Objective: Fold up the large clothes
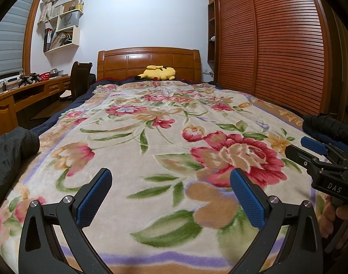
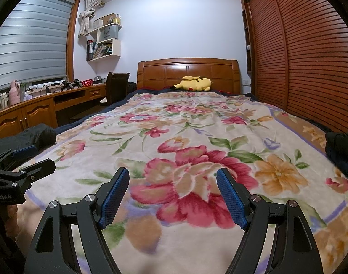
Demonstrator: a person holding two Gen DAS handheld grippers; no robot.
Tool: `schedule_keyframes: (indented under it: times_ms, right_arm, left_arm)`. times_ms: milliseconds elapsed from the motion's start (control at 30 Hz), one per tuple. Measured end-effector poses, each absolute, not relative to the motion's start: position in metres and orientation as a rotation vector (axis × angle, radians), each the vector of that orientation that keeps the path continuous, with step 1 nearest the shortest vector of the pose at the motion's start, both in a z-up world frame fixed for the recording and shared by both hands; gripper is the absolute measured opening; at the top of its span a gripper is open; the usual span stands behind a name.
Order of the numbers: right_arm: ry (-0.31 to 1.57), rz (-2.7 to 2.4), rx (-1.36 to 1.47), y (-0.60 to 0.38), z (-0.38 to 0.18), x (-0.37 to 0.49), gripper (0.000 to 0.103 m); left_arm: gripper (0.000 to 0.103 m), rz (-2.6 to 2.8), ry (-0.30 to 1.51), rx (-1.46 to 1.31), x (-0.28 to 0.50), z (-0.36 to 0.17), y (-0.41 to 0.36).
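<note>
A dark padded garment lies bunched at the bed's left edge, also seen in the right wrist view. More dark clothing is heaped at the right edge. Whether the two heaps are one piece I cannot tell. My left gripper hovers open over the floral blanket, with nothing between its blue pads. My right gripper is open and empty too, above the big red flower. Each gripper shows at the side of the other's view: right gripper, left gripper.
The floral blanket covers the whole bed. A yellow plush toy rests by the wooden headboard. A wooden desk and a chair stand to the left; a slatted wardrobe runs along the right. A hand holds the right gripper.
</note>
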State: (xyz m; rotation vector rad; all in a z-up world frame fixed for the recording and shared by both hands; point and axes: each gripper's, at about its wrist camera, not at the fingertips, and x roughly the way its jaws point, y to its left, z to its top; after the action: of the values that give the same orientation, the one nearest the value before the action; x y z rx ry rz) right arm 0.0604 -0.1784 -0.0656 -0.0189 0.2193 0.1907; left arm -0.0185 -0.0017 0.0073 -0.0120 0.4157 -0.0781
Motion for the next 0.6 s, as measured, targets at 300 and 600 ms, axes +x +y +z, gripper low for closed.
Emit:
schedule_keyframes:
  times_ms: [300, 600]
  right_arm:
    - [0.219, 0.190, -0.017, -0.1780, -0.0659, 0.0612, 0.080]
    - [0.217, 0.189, -0.018, -0.1779, -0.0665, 0.0612, 0.081]
  left_arm:
    - [0.103, -0.079, 0.417, -0.011, -0.0184, 0.0072, -0.0016]
    - [0.103, -0.077, 0.415, -0.011, -0.0185, 0.0073, -0.0020]
